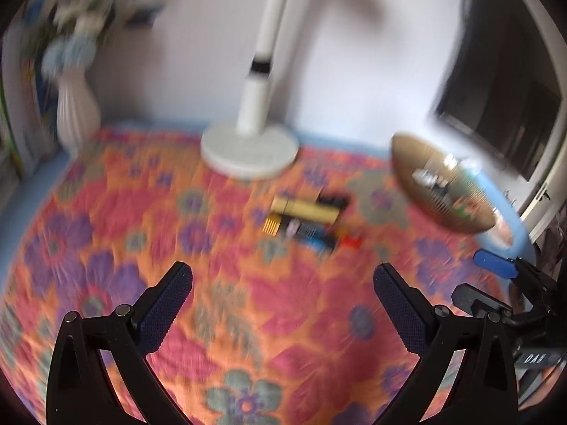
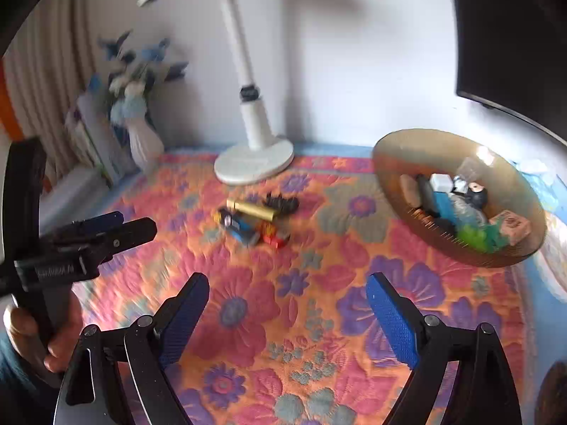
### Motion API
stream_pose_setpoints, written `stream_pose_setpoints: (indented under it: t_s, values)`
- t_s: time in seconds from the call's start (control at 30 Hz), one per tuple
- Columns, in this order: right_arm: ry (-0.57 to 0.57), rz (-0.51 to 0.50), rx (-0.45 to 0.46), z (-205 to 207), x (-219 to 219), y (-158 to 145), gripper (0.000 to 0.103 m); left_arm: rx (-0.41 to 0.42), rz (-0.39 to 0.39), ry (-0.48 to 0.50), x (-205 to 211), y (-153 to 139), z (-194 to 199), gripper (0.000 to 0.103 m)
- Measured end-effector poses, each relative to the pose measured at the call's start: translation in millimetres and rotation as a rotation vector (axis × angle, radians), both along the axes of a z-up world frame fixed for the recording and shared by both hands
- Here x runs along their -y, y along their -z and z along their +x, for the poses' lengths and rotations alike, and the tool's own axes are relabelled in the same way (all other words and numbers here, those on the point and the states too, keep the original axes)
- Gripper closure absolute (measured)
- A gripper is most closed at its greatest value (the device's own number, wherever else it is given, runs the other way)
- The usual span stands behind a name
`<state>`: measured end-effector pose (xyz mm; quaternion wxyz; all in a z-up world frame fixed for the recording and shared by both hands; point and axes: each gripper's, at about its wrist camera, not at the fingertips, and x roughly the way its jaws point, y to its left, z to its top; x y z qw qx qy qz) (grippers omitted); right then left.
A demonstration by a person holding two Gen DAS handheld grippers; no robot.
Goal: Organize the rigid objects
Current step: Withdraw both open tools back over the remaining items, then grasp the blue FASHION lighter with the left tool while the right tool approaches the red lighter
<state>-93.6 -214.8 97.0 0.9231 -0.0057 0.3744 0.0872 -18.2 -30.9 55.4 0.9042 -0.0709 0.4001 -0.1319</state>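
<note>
Both grippers, left (image 1: 282,283) and right (image 2: 287,292), spread wide, holding nothing, above the floral table cloth (image 2: 248,318). Gold tube (image 2: 251,209) lies mid-table, long axis left-right, touching the battery (image 2: 238,228). Amber bowl (image 2: 393,163) sits to my right.

Your floral tablecloth (image 2: 283,318) looked like quilted, matt cloth. The gold tube (image 2: 253,209) shone like metal, the amber bowl (image 2: 397,163) seemed glossy ribbed glass, and the lamp base (image 2: 255,164) smooth white plastic.
</note>
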Motion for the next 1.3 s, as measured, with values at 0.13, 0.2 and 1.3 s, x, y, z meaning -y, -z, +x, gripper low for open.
stream_pose_setpoints:
  t_s: [0.13,0.2,1.3]
  values:
    - [0.012,-0.208,-0.025,2.0,-11.3,48.6,0.014,-0.138,-0.192,0.020,-15.7,42.6,7.5,0.001]
    - [0.000,-0.175,-0.006,-0.6,-6.1,43.3,0.014,-0.113,-0.184,0.009,-15.7,46.2,7.7,0.001]
    - [0.019,-0.162,-0.066,2.6,-3.4,52.6,0.004,-0.149,-0.134,-0.111,27.3,16.5,59.8,0.003]
